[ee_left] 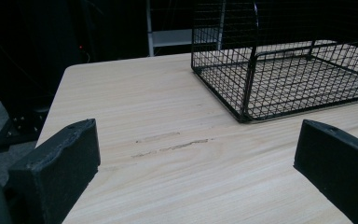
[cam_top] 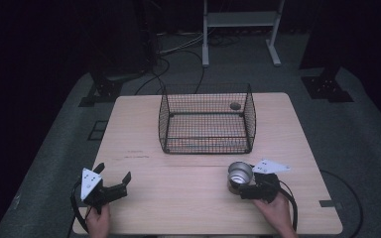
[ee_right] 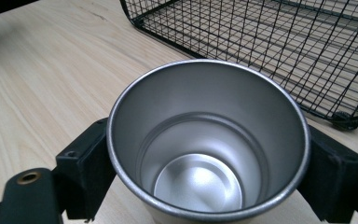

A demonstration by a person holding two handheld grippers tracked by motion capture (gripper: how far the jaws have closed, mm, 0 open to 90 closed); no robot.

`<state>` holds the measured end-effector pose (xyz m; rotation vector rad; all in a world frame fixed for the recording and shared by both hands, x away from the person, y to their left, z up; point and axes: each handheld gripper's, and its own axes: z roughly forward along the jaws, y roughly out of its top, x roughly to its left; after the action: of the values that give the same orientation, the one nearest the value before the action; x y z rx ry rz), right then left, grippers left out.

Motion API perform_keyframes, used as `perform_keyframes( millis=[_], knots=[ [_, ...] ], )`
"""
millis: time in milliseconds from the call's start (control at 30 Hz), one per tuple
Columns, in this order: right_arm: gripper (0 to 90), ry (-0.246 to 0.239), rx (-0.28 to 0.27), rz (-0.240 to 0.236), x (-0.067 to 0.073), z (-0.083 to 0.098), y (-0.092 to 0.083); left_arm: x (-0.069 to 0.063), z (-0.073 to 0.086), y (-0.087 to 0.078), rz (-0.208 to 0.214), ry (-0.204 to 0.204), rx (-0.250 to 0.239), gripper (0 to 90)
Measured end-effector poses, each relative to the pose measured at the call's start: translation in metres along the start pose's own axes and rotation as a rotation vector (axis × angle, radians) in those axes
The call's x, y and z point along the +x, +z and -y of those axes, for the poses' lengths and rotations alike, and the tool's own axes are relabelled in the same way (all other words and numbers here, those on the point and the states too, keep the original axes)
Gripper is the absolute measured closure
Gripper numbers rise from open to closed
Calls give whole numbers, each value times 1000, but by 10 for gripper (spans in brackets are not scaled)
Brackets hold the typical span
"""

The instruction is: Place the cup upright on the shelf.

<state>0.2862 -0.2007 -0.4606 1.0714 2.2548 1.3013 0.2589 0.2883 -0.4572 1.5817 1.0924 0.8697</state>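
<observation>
At the left of the high view, the left gripper [cam_top: 113,184] is held low over the near left corner of the wooden table [cam_top: 178,198], its jaws standing wide apart with nothing between them; in the left gripper view only bare tabletop lies between the two black jaws. Further along, at the middle of the table toward its far side, stands one black wire basket [cam_top: 207,119], open at the top. From above, a small round dark-grey thing [cam_top: 235,105] shows at its far right corner, too small to tell what it is or whether it lies inside; the rest of the basket floor looks bare. Near the right of the table, just in front of the basket's near right corner and apart from it, stands one metal cup [cam_top: 240,174], upright on the tabletop. The right gripper [cam_top: 244,187] is closed narrowly around it, one jaw pressed against each side of the cup's wall, as the right gripper view shows. That view looks straight down into the cup [ee_right: 205,149]: it holds nothing, its shiny bottom plain to see. Count: two grippers, one basket, one cup.
</observation>
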Motion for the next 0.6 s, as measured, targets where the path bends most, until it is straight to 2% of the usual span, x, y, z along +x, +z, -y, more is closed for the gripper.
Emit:
perform_keyframes(
  millis=[367,600],
  knots=[
    [149,-13,1,-9,2,-9,-5,0,0,0,5,-3,4,0],
    [150,-23,-15,-17,3,-22,-12,0,1,2,13,-2,12,0]
  ],
)
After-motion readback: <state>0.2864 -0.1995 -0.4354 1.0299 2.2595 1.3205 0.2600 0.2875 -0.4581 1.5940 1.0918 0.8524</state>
